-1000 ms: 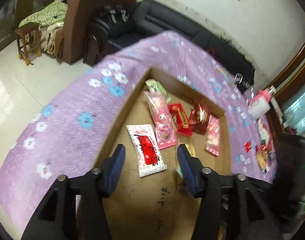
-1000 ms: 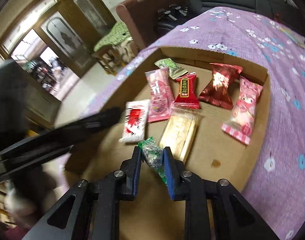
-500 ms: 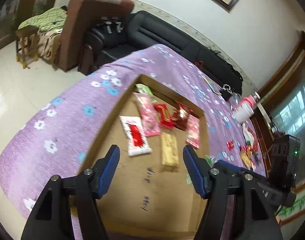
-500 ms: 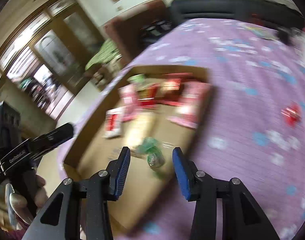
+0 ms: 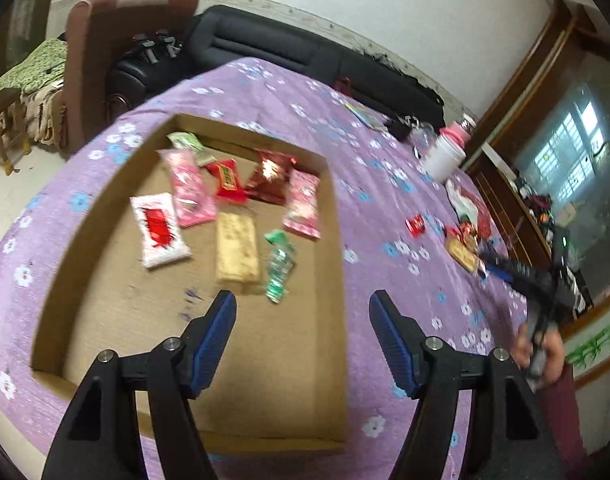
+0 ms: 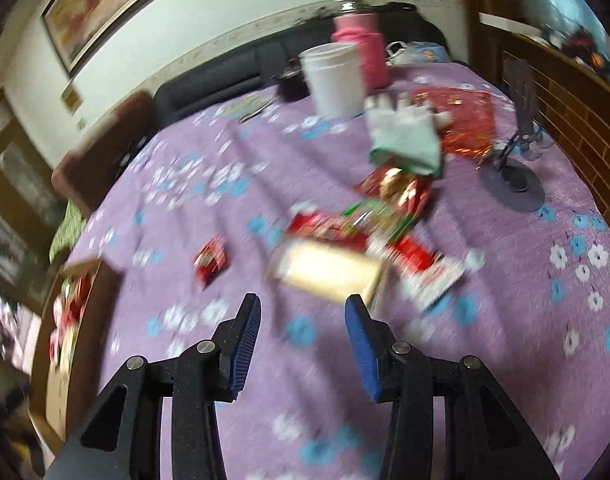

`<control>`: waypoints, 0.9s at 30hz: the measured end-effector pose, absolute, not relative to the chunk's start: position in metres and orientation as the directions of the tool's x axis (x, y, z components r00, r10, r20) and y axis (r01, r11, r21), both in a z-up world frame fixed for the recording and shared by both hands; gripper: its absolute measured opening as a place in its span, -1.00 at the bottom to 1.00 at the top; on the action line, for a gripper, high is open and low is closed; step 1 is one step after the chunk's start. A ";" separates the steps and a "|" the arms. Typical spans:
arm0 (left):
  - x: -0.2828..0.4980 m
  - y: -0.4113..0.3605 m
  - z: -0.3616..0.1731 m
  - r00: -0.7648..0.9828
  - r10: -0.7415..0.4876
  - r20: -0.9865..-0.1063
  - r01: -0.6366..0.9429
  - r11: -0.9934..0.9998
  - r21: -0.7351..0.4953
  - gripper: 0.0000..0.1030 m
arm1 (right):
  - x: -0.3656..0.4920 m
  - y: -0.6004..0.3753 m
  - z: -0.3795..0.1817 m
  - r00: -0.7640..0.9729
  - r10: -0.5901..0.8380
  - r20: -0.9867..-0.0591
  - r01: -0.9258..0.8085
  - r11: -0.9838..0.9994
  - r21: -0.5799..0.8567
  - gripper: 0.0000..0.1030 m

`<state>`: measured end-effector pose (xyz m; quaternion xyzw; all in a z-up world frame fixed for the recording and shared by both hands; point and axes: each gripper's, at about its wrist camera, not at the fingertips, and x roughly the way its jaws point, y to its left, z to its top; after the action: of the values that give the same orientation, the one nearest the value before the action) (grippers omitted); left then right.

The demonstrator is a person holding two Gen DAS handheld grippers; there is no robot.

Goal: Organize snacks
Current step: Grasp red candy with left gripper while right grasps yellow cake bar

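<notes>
Snack packets lie in a shallow brown cardboard tray (image 5: 329,216) on a bench draped in purple flowered cloth (image 5: 265,92). A white packet with a red label (image 5: 159,229) sits toward the tray's left wall; a pale yellow biscuit bar (image 5: 236,247) and a green crinkled packet (image 5: 280,264) lie side by side mid-tray, with pink, red and dark-red wrappers along the far wall. The left tool (image 5: 303,336) hangs above the tray's near end, jaws wide apart and holding nothing. The right tool (image 6: 303,344), also spread wide and empty, hovers over a blurred heap of loose snacks (image 6: 369,236) toward the bench's right edge, near a white plastic tub (image 6: 335,80) and a pink bottle (image 6: 371,50).
</notes>
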<state>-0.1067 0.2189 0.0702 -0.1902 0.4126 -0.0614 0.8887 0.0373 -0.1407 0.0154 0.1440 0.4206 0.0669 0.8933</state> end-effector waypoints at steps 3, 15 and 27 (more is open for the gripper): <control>-0.106 0.201 0.070 0.632 -0.267 -0.727 -0.029 0.930 -0.367 0.33 | 0.062 -0.145 0.008 0.636 0.262 -0.726 -0.010 0.943 0.331 -0.03; -0.082 0.149 0.081 0.579 -0.249 -0.777 0.045 0.961 -0.274 0.33 | 0.069 -0.114 -0.018 0.546 0.361 -0.756 -0.217 0.933 0.289 0.34; 0.036 0.012 0.062 0.534 -0.227 -0.815 0.287 0.955 -0.078 0.32 | 0.067 -0.127 -0.015 0.554 0.291 -0.780 -0.125 0.956 0.267 -0.65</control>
<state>0.0360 0.0124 0.0618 0.0327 0.4599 -0.1468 0.8752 0.0670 -0.1274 -0.0151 0.0905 0.4574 0.1185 0.8767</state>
